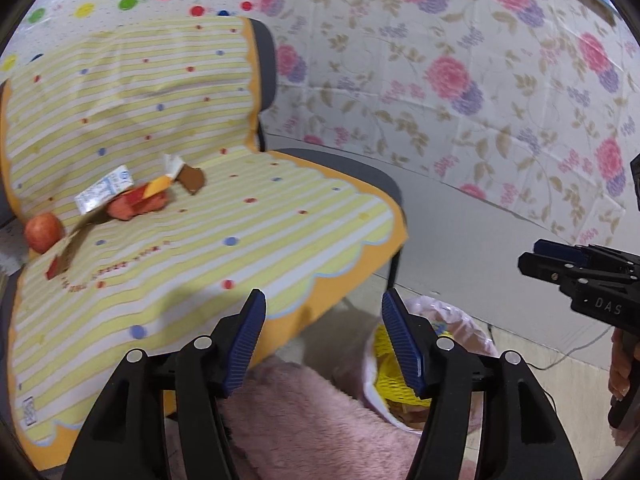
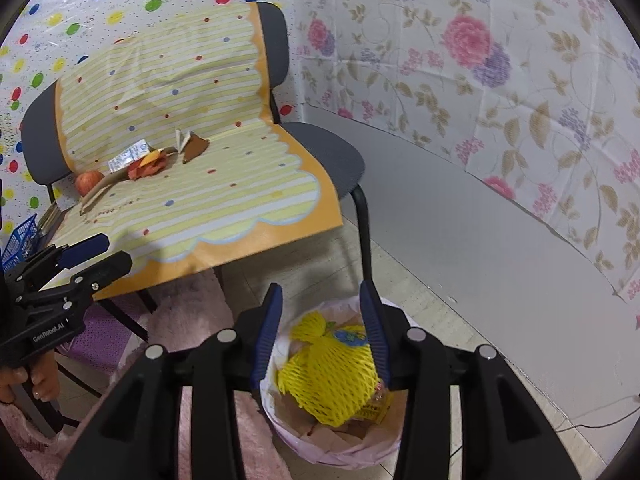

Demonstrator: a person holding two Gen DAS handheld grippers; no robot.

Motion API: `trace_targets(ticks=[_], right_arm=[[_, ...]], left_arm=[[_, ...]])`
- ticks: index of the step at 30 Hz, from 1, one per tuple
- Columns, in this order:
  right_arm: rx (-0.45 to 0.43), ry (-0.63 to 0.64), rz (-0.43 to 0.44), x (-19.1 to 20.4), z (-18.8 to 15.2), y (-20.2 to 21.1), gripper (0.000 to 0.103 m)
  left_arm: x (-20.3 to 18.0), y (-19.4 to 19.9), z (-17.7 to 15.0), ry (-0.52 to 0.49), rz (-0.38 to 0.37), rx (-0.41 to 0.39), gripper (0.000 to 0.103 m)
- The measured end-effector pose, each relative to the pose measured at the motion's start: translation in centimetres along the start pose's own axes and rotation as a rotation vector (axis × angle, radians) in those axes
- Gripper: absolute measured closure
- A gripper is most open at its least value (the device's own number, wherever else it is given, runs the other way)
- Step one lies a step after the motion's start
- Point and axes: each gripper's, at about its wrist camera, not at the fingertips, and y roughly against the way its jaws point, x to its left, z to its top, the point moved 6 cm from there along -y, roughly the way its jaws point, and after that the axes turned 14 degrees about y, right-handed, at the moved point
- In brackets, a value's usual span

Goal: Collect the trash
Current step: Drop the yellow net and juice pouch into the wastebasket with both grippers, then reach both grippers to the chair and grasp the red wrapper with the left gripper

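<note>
1. Yellow net [image 2: 328,376] sits on top of the trash in the bin [image 2: 376,450], which stands on the floor by the chair [image 2: 332,152].
2. More trash waits on the chair's striped cloth [image 2: 224,200]: a white packet [image 1: 105,189], an orange wrapper [image 1: 138,202], a brown scrap [image 1: 193,178] and a long strip [image 2: 98,190]. They lie close together, some touching.
3. An apple [image 1: 42,232] rests just beside the pile. I think it may not be trash.
4. Over the bin, the right gripper [image 2: 322,326] has its jaws apart and nothing between them.
5. At the chair's front edge, the left gripper [image 1: 322,338] also has its jaws apart, and it holds nothing too.
6. What could go wrong, I think:
   - A grab at the pile could bump the apple, and it could roll off the seat.
   - The cloth is loose, so the jaws could pinch it and drag everything along.
   - The packet and scrap lie flat, so the jaws could slide over them.
   - The bin looks quite full, so a piece dropped on the net could slip off onto the floor.
</note>
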Motion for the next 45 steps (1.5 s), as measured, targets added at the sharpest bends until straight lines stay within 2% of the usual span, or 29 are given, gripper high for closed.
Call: trace_targets(ticks=[8,12,16,24,28,31,35,38,42,45], right_arm=[[-0.064,0.058,0.082,2.9,4.2,-1.2,0.058],[-0.061,0.095,0.140,5.3,6.0,-2.9,0.058],[-0.064,0.130,0.182,7.3,7.9,-4.4,0.058],[-0.082,0.173,0.273,11.1,12.8,-8.3,0.054],[-0.095,0.168,0.336,13.2,15.8,-11.2,0.054],[-0.080,0.135,0.401,14.7,18.3,-14.3,0.056],[-0.067,0.110,0.440,16.4,21.5,-18.5,0.058],[-0.047,0.080,0.466,17.4,23.3,-21.7,0.058],[0.035,0.022,0.546,18.8,24.1,-25.3,0.058],[0.088,-0.002,0.563,19.3,23.9,-27.2,0.058]], left_arm=[[5.2,1.0,1.2,0.088,0.096,-0.030,0.034],[7.9,1.1,1.4,0.136,0.142,-0.021,0.032],[10.8,1.8,2.3,0.177,0.204,-0.045,0.028],[17.9,3.4,6.2,0.249,0.343,-0.125,0.023],[21.0,2.8,8.2,0.256,0.394,-0.144,0.023],[23.2,0.7,9.6,0.265,0.413,-0.111,0.024],[24.9,-3.7,11.0,0.226,0.437,-0.024,0.027],[25.7,-5.2,11.7,0.216,0.460,-0.010,0.031],[26.6,-6.9,11.9,0.213,0.468,0.036,0.037],[27.0,-7.5,11.7,0.187,0.495,0.058,0.038]])
